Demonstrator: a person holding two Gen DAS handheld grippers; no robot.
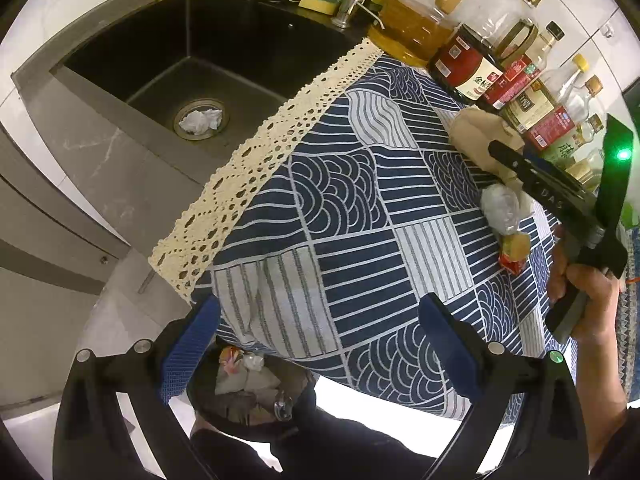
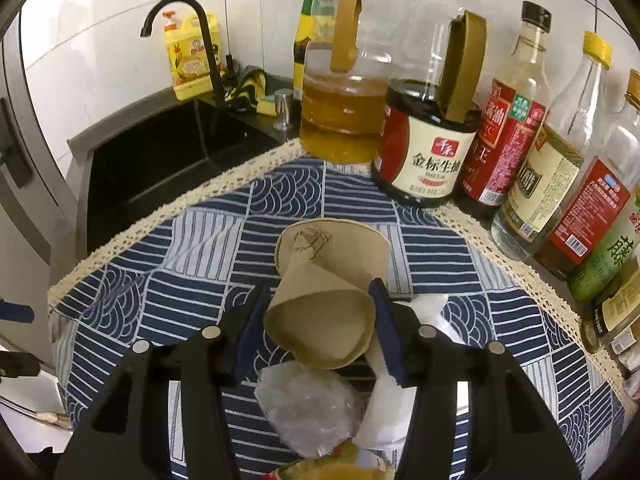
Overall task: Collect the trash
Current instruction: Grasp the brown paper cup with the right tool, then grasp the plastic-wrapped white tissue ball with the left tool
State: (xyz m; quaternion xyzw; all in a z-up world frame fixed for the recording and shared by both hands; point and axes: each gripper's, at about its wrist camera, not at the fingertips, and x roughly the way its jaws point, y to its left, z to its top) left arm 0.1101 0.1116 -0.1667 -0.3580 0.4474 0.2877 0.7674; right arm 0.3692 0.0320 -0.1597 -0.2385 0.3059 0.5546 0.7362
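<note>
Left gripper (image 1: 320,344) jaws spread, empty, above one trash bin (image 1: 250,388) at the patterned tablecloth (image 1: 360,208) edge. Right view: right gripper (image 2: 316,320) jaws pinch one crumpled paper cup (image 2: 320,300) on the tablecloth; one clear plastic wrapper (image 2: 308,408) lies nearer; seven bottles (image 2: 424,148) stand behind.

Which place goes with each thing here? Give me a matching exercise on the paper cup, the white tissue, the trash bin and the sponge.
Things:
1. paper cup
2. white tissue
3. trash bin
4. sponge

Places:
A. in the sink drain
B. on the counter behind the sink
C. between the right gripper's pads
D. on the floor below the cloth's edge

Pairs: 1-C, 2-A, 3-D, 4-B
</note>
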